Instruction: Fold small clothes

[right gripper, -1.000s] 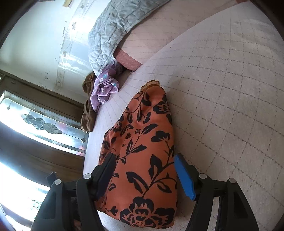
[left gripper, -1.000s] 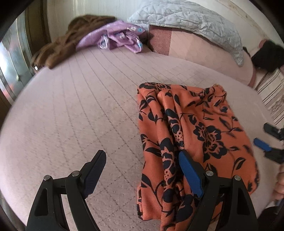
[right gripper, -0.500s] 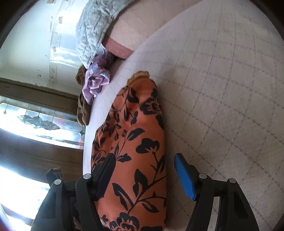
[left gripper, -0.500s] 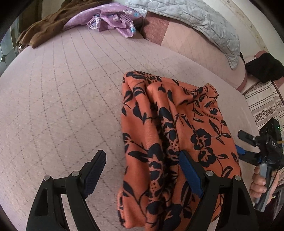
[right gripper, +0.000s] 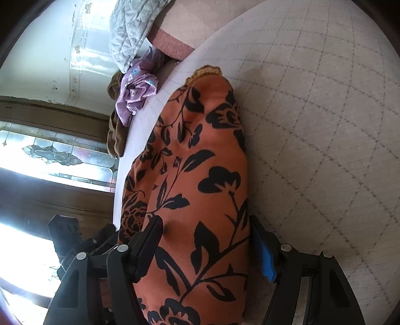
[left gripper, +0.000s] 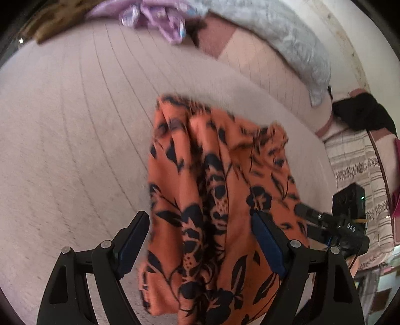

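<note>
An orange garment with a black flower print [left gripper: 220, 175] lies bunched lengthwise on the pink quilted bed [left gripper: 75, 125]. My left gripper [left gripper: 200, 220] hangs open over its near end: the left finger is above bare bed, the right finger above the cloth. In the right wrist view the same garment [right gripper: 200, 150] runs away from me and fills the gap of my right gripper [right gripper: 204, 222], which is open and straddles its near part. The right gripper [left gripper: 325, 220] also shows at the garment's right edge, and the left gripper [right gripper: 82, 240] beyond its left side.
A purple garment [left gripper: 160, 17] and a brown one [left gripper: 55, 20] lie at the far end of the bed, under a grey quilted blanket [left gripper: 282, 37]. A black item [left gripper: 362, 112] and striped cloth [left gripper: 357, 170] are off the right edge. A patterned glass window [right gripper: 50, 155] is at left.
Both grippers have tipped down and come closer to the orange garment, which now looms larger in both views. The right gripper has moved in against its right edge. Neither opening has changed.
</note>
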`<state>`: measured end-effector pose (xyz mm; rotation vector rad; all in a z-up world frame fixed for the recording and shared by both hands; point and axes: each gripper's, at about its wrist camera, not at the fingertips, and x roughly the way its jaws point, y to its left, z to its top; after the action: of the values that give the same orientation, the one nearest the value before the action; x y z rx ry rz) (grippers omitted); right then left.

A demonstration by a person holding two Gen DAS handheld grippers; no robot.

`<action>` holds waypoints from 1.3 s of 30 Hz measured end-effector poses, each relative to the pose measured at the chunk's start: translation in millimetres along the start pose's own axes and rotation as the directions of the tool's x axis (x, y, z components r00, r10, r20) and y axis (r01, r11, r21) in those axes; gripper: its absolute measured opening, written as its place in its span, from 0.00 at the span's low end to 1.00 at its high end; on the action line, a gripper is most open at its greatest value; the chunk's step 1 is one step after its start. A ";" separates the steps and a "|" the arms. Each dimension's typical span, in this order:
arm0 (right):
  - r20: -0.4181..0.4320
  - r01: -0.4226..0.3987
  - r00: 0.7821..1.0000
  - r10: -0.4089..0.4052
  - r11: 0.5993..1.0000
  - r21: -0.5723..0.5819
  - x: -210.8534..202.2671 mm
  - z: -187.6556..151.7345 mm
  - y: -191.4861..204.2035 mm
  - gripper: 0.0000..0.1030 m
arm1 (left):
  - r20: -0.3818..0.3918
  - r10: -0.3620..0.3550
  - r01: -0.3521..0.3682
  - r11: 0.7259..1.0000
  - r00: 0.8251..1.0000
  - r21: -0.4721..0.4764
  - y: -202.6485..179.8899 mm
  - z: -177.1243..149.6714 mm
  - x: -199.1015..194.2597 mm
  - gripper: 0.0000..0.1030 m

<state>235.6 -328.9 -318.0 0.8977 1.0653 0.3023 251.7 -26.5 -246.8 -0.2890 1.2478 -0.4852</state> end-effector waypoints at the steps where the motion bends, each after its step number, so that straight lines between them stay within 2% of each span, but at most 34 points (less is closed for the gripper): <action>1: 0.001 -0.001 1.000 0.001 1.000 -0.001 0.9 -0.7 0.4 0.70 | -0.025 -0.019 0.018 1.000 1.000 -0.020 1.1 -0.1 6.3 0.83; 4: 0.002 -0.005 1.000 0.005 1.000 -0.001 1.6 -2.5 0.5 0.70 | -0.067 -0.040 0.035 0.997 0.997 -0.071 5.6 -1.6 18.0 0.85; 8: 0.006 -0.043 0.999 0.043 0.999 0.031 2.2 -3.1 -5.3 0.70 | -0.057 -0.094 0.087 0.988 0.994 -0.125 11.7 -1.8 17.8 0.85; 10: 0.011 -0.060 0.998 0.060 0.997 0.038 2.0 -3.7 -7.5 0.71 | -0.050 -0.094 0.087 0.988 0.994 -0.127 13.7 -4.5 14.1 0.83; 11: 0.015 -0.064 0.998 0.063 0.997 0.038 2.1 -3.9 -7.8 0.71 | -0.043 -0.083 0.077 0.990 0.996 -0.118 11.4 -5.2 14.6 0.82; 13: 0.023 -0.062 0.998 0.061 0.998 0.024 2.3 -5.7 -7.2 0.71 | -0.036 -0.042 0.039 0.995 0.998 -0.090 6.5 -6.1 16.5 0.71; 16: 0.040 -0.037 0.998 0.038 0.999 -0.023 7.0 -9.4 1.8 0.70 | -0.021 0.004 -0.005 0.998 1.000 -0.058 -1.1 -6.1 19.2 0.59; 19: 0.063 0.024 0.998 -0.018 0.995 -0.095 11.3 -14.6 14.3 0.62 | 0.008 0.045 -0.044 0.999 0.999 -0.022 -11.5 -7.3 21.1 0.48; 22: 0.095 0.082 0.993 -0.068 0.984 -0.160 11.3 -19.8 25.6 0.55 | 0.052 0.101 -0.104 0.994 0.993 0.041 -27.1 -10.8 20.3 0.42; 24: 0.108 0.092 0.991 -0.073 0.980 -0.174 10.0 -20.6 28.7 0.52 | 0.074 0.132 -0.138 0.987 0.988 0.078 -34.9 -14.0 18.0 0.39; 29: 0.133 0.113 0.987 -0.086 0.970 -0.216 7.1 -22.5 35.2 0.50 | 0.108 0.160 -0.172 0.979 0.981 0.109 -40.7 -19.1 10.1 0.35; 33: 0.160 0.127 0.983 -0.088 0.958 -0.257 5.0 -24.9 42.6 0.50 | 0.156 0.198 -0.223 0.961 0.968 0.163 -46.9 -26.7 3.4 0.33; 39: 0.209 0.144 0.975 -0.080 0.939 -0.312 -4.5 -30.3 54.0 0.49 | 0.217 0.212 -0.254 0.949 0.953 0.185 -49.9 -30.7 0.3 0.33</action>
<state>218.0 -283.3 -279.8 0.5538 0.8514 0.2789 213.0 -68.2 -233.1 -0.0055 1.0136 -0.3704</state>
